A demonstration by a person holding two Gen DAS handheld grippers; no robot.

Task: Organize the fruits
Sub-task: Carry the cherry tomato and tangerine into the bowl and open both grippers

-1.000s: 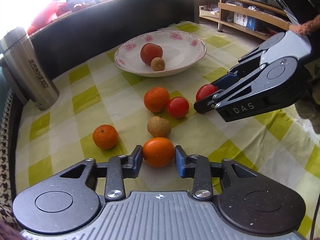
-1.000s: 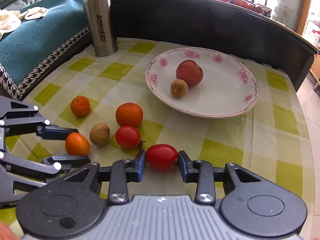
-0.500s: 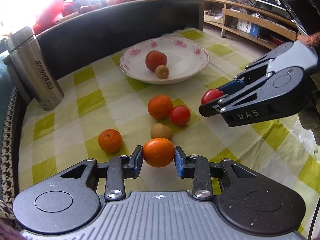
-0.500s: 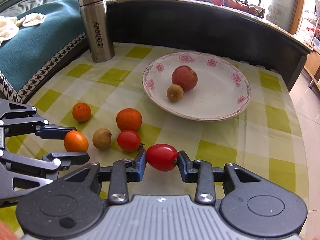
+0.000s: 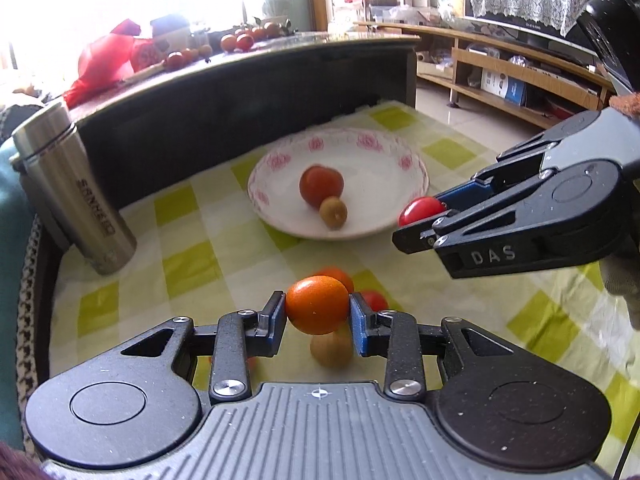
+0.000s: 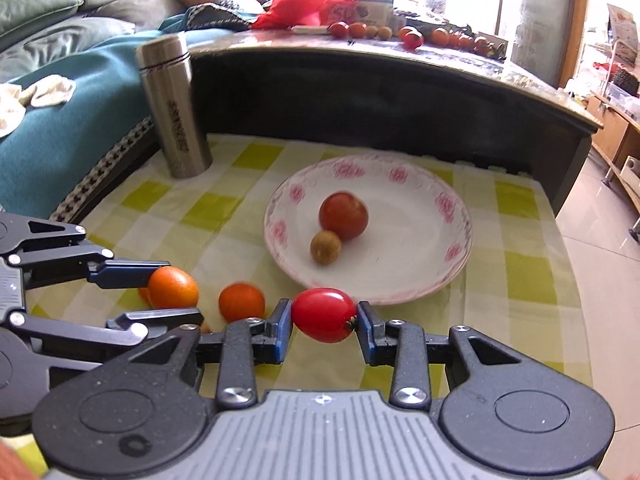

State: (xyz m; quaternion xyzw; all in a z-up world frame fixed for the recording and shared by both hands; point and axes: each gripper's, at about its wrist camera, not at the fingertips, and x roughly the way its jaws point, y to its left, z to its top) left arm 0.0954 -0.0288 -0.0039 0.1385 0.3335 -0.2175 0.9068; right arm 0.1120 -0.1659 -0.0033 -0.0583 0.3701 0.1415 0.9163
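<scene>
My left gripper (image 5: 317, 312) is clamped on a small orange (image 5: 317, 305), its blue pads pressing both sides and the fruit clear of the checked cloth (image 5: 188, 268). Directly under that orange, between my left fingers, a brown round fruit (image 5: 330, 350) lies on the cloth, its top covered. Just past my left fingertips, another orange (image 5: 336, 274) shows only as a sliver, and a red tomato (image 5: 374, 300) peeks out beside my left gripper's right pad.

My right gripper (image 6: 324, 318) is closed on a cherry tomato (image 6: 323, 315), held just short of the near rim of the flowered plate (image 6: 420, 280) ahead. On the plate sit a large red fruit (image 6: 343, 215) and a small brown one (image 6: 325, 247), touching; both are blurred. To the left of my right fingers a loose orange (image 6: 241, 302) rests on the cloth, soft with blur. A steel flask (image 6: 174, 108) stands upright far ahead to the left; its lettering is too smeared to read in the right view.
</scene>
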